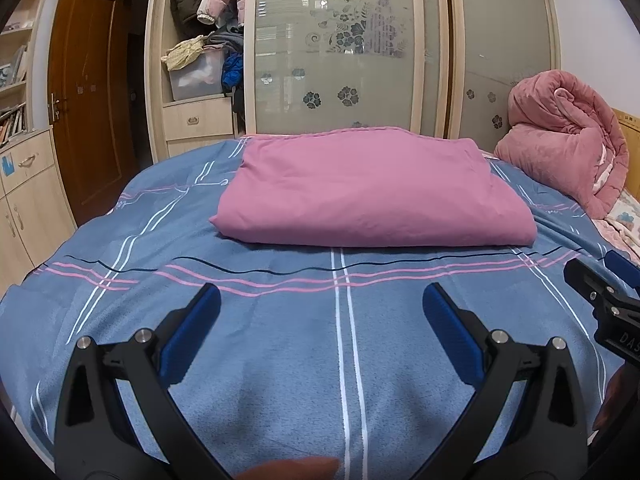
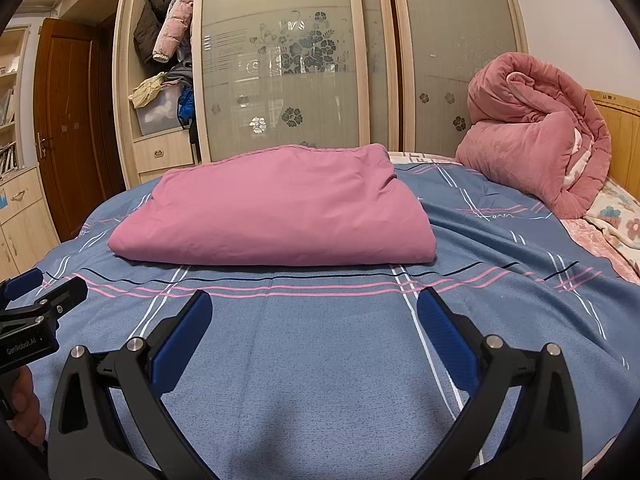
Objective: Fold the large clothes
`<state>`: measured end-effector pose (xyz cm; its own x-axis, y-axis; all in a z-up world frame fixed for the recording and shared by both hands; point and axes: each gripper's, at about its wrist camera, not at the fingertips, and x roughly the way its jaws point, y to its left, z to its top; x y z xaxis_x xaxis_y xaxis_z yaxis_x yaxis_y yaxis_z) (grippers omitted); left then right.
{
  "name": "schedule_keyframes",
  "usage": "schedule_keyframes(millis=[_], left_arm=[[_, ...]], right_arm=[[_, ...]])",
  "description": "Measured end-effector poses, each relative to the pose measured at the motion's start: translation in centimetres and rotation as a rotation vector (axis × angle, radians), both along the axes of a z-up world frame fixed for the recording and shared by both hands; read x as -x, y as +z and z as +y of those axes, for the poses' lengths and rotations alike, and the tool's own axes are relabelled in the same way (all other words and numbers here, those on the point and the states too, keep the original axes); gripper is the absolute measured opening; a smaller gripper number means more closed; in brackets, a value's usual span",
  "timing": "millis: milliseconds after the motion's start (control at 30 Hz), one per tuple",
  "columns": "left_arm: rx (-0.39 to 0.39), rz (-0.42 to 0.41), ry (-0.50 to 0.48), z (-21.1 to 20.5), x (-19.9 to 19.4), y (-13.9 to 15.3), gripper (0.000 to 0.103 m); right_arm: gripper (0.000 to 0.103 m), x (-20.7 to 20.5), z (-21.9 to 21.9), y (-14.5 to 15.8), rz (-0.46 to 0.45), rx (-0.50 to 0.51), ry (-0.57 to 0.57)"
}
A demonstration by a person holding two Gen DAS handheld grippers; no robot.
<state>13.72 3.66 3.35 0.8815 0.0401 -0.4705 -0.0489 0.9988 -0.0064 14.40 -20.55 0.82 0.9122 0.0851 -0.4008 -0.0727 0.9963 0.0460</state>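
pink folded cloth lies flat mid-bed on the blue striped bedspread, beyond both tools. left gripper fingers spread wide, empty. right gripper likewise released, empty. rolled pink quilt sits far right.

Folded pink cloth: smooth matt cotton-like weave. Bedspread: blue, nappy, towel-like. Rolled quilt: plush fleece. Wardrobe doors: frosted glass, pale wood frames. Gripper pads: ribbed blue rubber, matt black plastic arms.
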Motion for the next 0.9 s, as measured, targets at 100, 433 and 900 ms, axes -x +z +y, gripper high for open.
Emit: schedule_keyframes(millis=[100, 433, 900], left_arm=[[-0.001, -0.001, -0.001, -0.01, 0.08, -0.01, 0.101], [0.001, 0.0, -0.003, -0.11, 0.22, 0.03, 0.101], [0.002, 0.003, -0.007, -0.16, 0.2, 0.11, 0.101]], right_arm=[[0.102, -0.01, -0.03, -0.07, 0.0, -0.001, -0.001], [0.102, -0.02, -0.09, -0.1, 0.0, -0.001, -0.001], [0.102, -0.04, -0.09, -0.09, 0.001, -0.001, -0.001]])
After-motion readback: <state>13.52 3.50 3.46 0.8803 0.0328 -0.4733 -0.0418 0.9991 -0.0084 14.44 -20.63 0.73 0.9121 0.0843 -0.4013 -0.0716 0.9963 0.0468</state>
